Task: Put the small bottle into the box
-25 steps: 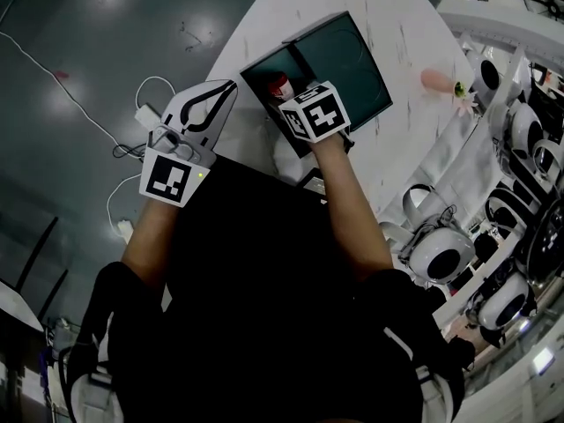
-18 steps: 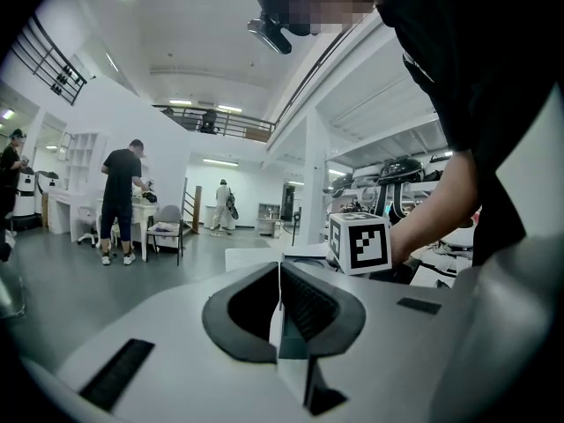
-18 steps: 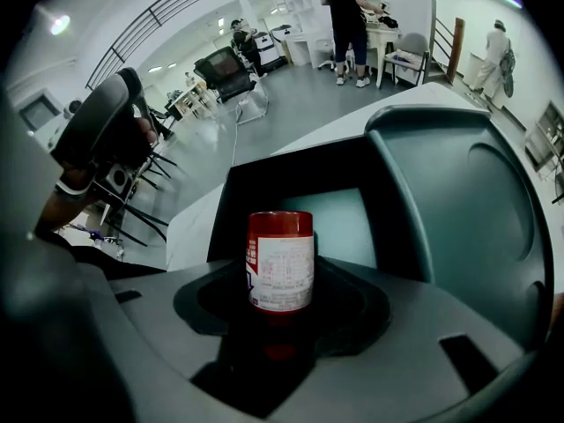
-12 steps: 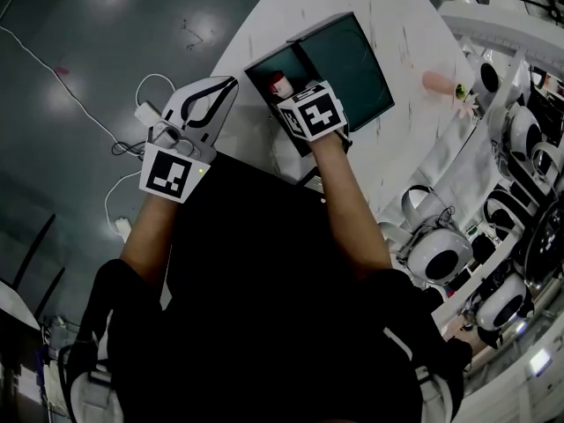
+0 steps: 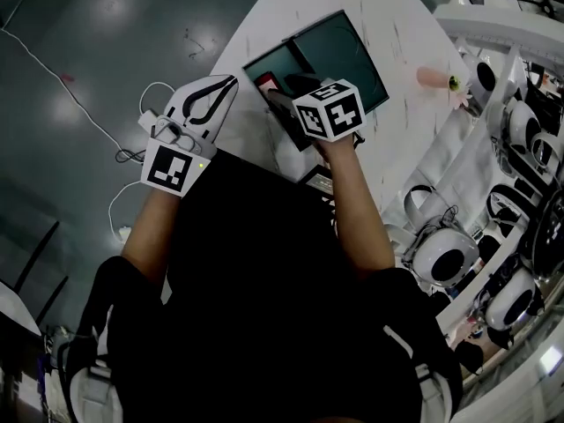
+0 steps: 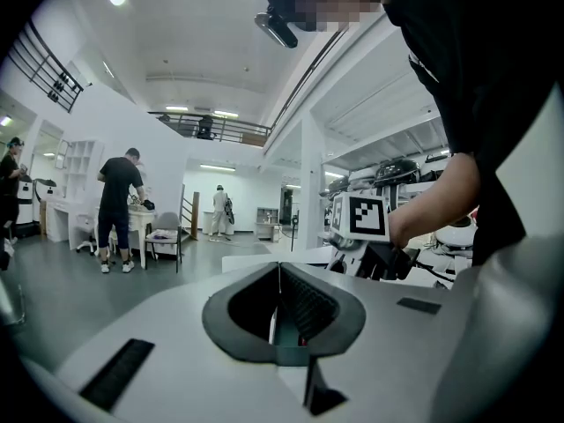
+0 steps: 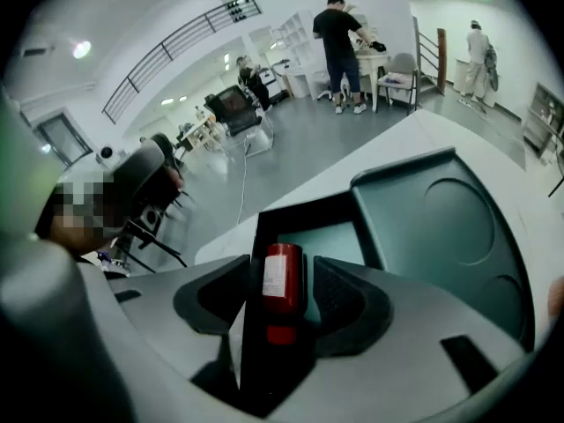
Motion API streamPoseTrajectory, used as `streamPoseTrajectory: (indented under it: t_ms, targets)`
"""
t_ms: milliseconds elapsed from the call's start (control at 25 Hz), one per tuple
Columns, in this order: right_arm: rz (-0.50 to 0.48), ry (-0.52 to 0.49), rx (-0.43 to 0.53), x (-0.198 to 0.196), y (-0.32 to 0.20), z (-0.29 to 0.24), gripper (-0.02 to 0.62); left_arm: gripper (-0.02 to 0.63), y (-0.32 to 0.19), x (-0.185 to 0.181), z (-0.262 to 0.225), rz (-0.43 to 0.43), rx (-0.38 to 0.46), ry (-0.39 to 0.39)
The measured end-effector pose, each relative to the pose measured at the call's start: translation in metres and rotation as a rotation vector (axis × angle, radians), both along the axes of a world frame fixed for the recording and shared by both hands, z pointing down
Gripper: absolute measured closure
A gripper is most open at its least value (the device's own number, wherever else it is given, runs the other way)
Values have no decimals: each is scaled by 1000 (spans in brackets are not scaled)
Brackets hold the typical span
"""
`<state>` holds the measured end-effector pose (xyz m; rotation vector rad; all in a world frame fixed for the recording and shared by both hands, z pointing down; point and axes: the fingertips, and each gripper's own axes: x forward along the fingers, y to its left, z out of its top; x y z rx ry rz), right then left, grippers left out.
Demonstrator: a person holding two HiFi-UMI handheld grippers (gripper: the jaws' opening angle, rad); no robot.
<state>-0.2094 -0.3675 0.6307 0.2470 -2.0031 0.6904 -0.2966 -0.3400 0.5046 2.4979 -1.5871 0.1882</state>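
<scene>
Your right tongs point(image 7: 284, 264) grip the red bottle point(image 7: 283, 291) over the open box point(image 7: 328, 236): lower it well inside before you let go. Left tongs point(image 6: 279, 276) sit closed and empty.

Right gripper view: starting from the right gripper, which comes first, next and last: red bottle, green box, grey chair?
1. Small red plastic bottle, between the right gripper's fingers.
2. Dark green open box, just beyond the fingertips.
3. Grey chair, far back, upper right.
</scene>
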Motion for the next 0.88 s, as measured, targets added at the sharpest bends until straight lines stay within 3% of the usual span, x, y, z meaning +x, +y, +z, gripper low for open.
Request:
streamPoseTrajectory:
  t_ms: [80,160,320,440,560,680,880]
  targets:
    - [43,-88,29,3,-9,-24,360,586,-1,4,-6,-3,9,18]
    - [76,-196,91,5,-20,-58,418,586,-2,7,-17,1,31,14]
    - [120,-404,268,19,-32,-139,529,586,3,22,-45,10,83,-6]
    - [161,-588,394,41,-28,-208,552,586,12,47,-69,45,116,-40]
    - [236,-807,527,82,-13,-278,560,586,23,77,-94,82,143,-52]
    - [317,-954,662,138,8,-334,560,586,37,107,-122,91,172,-34]
    - [466,-1050,851,237,54,-375,560,586,69,150,-161,93,221,-20]
